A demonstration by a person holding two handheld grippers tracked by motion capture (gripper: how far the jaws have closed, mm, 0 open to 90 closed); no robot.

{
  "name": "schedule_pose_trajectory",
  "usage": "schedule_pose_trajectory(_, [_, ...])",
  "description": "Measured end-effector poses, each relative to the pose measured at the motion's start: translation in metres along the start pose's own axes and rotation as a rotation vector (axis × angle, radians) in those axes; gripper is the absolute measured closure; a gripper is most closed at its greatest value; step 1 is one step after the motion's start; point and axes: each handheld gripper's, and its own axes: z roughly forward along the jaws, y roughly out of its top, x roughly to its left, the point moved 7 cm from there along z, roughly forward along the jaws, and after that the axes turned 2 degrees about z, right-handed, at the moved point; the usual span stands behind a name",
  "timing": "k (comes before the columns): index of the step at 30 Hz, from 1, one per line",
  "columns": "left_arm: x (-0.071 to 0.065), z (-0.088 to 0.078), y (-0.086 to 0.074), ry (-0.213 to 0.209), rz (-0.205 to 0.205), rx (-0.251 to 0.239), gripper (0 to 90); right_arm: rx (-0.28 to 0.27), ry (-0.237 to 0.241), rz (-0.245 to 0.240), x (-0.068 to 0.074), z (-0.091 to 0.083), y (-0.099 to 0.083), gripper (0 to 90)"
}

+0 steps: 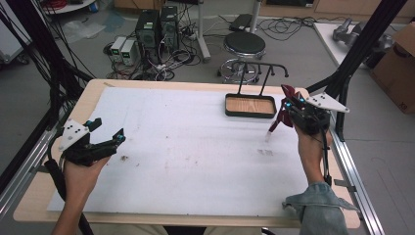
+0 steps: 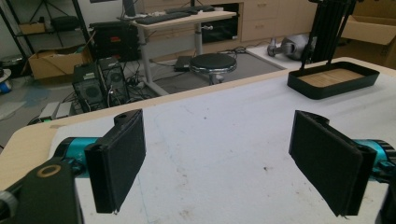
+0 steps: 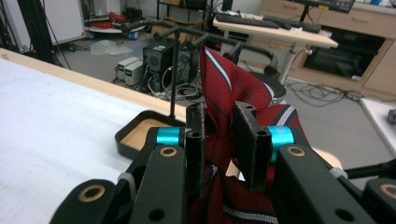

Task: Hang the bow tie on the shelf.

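Woven cloth tie (image 3: 229,88); wood-floored black tray (image 1: 250,105).

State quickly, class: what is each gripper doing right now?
Left gripper: open, holding nothing.
Right gripper: closed on a red striped tie.

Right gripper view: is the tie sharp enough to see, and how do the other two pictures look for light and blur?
Right gripper view: the red striped tie is sharp between the right gripper's jaws, the room behind softer. High view: evenly lit but coarse, the tie small against the tray. Left gripper view: the pads are crisp, no glare.
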Motion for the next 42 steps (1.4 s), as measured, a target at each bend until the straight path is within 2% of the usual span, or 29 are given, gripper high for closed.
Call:
schedule_pose_trajectory(14, [0.001,0.001,-0.002,0.001,0.001,0.003,19.0,-0.028,-0.029,-0.025,-0.017,0.031,0.024,74.8])
schedule_pose_trajectory(16, [0.001,0.002,-0.002,0.003,-0.002,0.003,19.0,-0.007,-0.032,-0.023,-0.021,0.037,0.026,74.8])
schedule_pose_trajectory(21, [0.002,0.002,-0.004,0.005,0.0,0.008,19.0,0.004,-0.04,-0.038,-0.027,0.05,0.033,74.8])
schedule_pose_trajectory(33, [0.0,0.006,-0.007,-0.001,-0.001,0.017,18.9,0.008,-0.056,-0.041,-0.034,0.073,0.038,74.9])
schedule_pose_trajectory(42, [0.0,0.007,-0.009,-0.001,0.002,0.022,18.9,0.013,-0.075,-0.024,-0.042,0.087,0.037,74.9])
